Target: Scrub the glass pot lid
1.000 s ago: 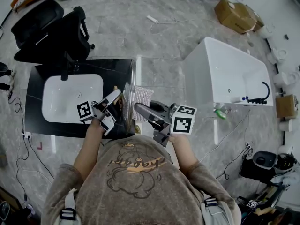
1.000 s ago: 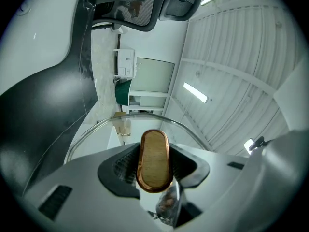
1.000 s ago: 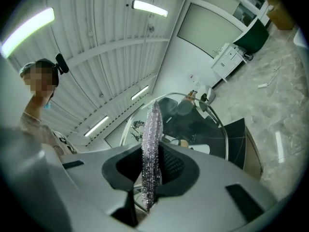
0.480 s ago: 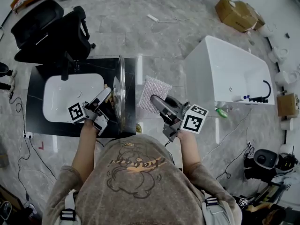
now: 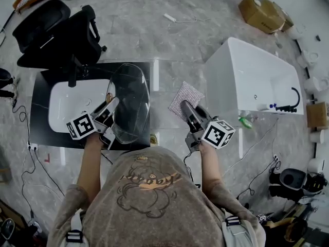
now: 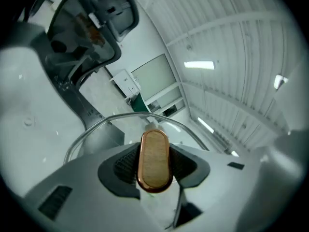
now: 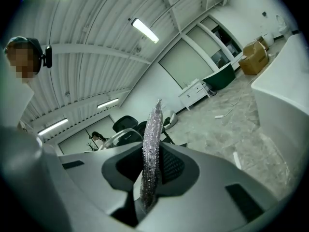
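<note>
left gripper (image 5: 109,111) clamps glass pot lid (image 5: 132,99) by knob (image 6: 154,161)

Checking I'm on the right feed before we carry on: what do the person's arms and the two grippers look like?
The left gripper and right gripper are light grey plastic, and each carries a white cube printed with black square markers. Each claw is lined with dark ribbed pads. The person wears a grey-brown sweatshirt with sleeves ending near the elbows.

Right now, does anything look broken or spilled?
Nothing stands out. The glass lid looks whole, held by its handle in the left gripper; the sparkly cloth is pinched in the right gripper, apart from the lid.
</note>
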